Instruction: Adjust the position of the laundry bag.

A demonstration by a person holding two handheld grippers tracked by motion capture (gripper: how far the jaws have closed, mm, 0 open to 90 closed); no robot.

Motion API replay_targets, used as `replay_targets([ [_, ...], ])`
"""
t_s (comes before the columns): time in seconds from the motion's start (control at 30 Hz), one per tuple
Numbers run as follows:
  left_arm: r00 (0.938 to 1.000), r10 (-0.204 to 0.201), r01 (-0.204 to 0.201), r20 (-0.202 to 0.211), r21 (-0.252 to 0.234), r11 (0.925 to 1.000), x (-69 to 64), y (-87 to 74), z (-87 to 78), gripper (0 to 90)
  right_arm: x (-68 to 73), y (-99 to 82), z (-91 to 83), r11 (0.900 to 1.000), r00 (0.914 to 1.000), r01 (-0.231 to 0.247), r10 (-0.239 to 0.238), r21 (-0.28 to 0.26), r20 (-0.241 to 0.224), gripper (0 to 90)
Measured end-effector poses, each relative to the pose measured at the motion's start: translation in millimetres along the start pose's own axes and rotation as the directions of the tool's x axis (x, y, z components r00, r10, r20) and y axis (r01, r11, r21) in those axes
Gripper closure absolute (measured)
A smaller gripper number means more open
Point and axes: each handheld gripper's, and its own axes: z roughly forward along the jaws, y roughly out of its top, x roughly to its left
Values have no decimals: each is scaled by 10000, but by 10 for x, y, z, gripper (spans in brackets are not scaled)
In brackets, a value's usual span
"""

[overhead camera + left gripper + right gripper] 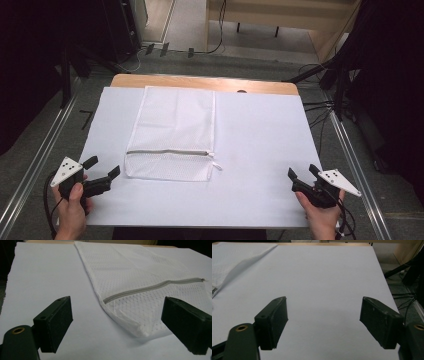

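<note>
Two handheld grippers wait at the lower corners of the frame, left gripper [105, 168] and right gripper [302, 171], fingers spread wide and empty, apparently poised to begin. Between them, left of centre, a white mesh laundry bag [175, 132] lies flat on the paper-covered tabletop [260, 150], its zipper [167, 152] closed.

One white mesh bag [172, 135], one white sheet [260, 150], two grippers, one table [200, 81]
</note>
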Motion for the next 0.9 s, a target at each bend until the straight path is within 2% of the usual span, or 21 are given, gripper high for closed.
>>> replay_targets([
  [0.1, 10000, 15, -15, -65, -17, 10000, -7, 1, 1, 104, 88, 53, 21, 10000, 9999, -13, 12, -85, -140, 260],
  [0.17, 9999, 55, -55, -137, 4, 10000, -13, 2, 1, 105, 221, 127, 72, 10000, 9996, 6, -9, -100, -296, 289],
  [0.2, 9998, 95, -95, -169, 34, 9999, -20, 3, 2, 113, 400, 200, 150, 9994, 9971, 324, -318, 83, -695, 311],
  [0.23, 9998, 95, -95, -169, 34, 9999, -20, 3, 2, 121, 400, 200, 150, 9994, 9971, 324, -318, 83, -695, 311],
  [0.27, 9998, 115, -115, -186, 37, 9999, -29, 5, 5, 123, 603, 277, 242, 9975, 9935, 684, -666, 167, -924, 363],
  [0.3, 9998, 115, -115, -186, 37, 9999, -29, 5, 5, 123, 603, 277, 242, 9975, 9935, 684, -666, 167, -924, 363],
  [0.33, 9998, 126, -125, -136, 90, 9999, -34, 3, 16, 124, 780, 356, 353, 9958, 9877, 900, -874, 144, -1299, 406],
  [0.37, 9998, 126, -125, -136, 90, 9999, -34, 3, 16, 125, 780, 356, 353, 9958, 9877, 900, -874, 144, -1299, 406],
  [0.4, 9998, 148, -146, -116, 140, 9998, -37, 2, 21, 127, 944, 426, 488, 9947, 9818, 983, -919, 308, -1663, 464],
  [0.43, 9998, 173, -171, -123, 150, 9997, -40, -3, 29, 127, 944, 426, 488, 9947, 9818, 983, -919, 308, -1663, 464],
  [0.47, 9998, 169, -167, -104, 195, 9997, -46, -8, 37, 131, 1099, 479, 647, 9924, 9737, 1088, -947, 575, -2073, 471],
  [0.5, 9998, 169, -167, -104, 195, 9997, -46, -8, 37, 133, 1099, 479, 647, 9924, 9737, 1088, -947, 575, -2073, 471],
  [0.53, 9998, 161, -160, -95, 193, 9997, -48, -9, 38, 133, 1174, 495, 729, 9902, 9725, 1211, -1042, 700, -2084, 489],
  [0.57, 9998, 179, -178, -77, 204, 9996, -48, -10, 35, 134, 1301, 523, 898, 9873, 9701, 1238, -993, 995, -2214, 492],
  [0.63, 9998, 187, -186, -50, 215, 9996, -48, -10, 32, 135, 1358, 534, 978, 9866, 9694, 1135, -842, 1168, -2304, 495],
  [0.67, 9998, 176, -175, -41, 243, 9996, -46, -10, 31, 135, 1465, 552, 1122, 9843, 9682, 1017, -646, 1442, -2419, 496],
  [0.7, 9998, 176, -175, -41, 243, 9996, -46, -10, 31, 136, 1465, 552, 1122, 9843, 9682, 1017, -646, 1442, -2419, 496],
  [0.73, 9999, 148, -147, -40, 239, 9996, -46, -10, 32, 136, 1556, 558, 1250, 9811, 9686, 950, -521, 1685, -2430, 497],
  [0.8, 9999, 132, -132, 5, 245, 9996, -48, -10, 33, 137, 1601, 555, 1304, 9789, 9692, 960, -506, 1802, -2412, 497],
  [0.87, 9999, 148, -148, 15, 278, 9995, -57, -12, 41, 138, 1727, 537, 1425, 9745, 9696, 994, -493, 2014, -2396, 499],
  [0.9, 9998, 183, -184, 40, 313, 9993, -59, -13, 47, 138, 1727, 537, 1425, 9745, 9696, 994, -493, 2014, -2396, 499],
])
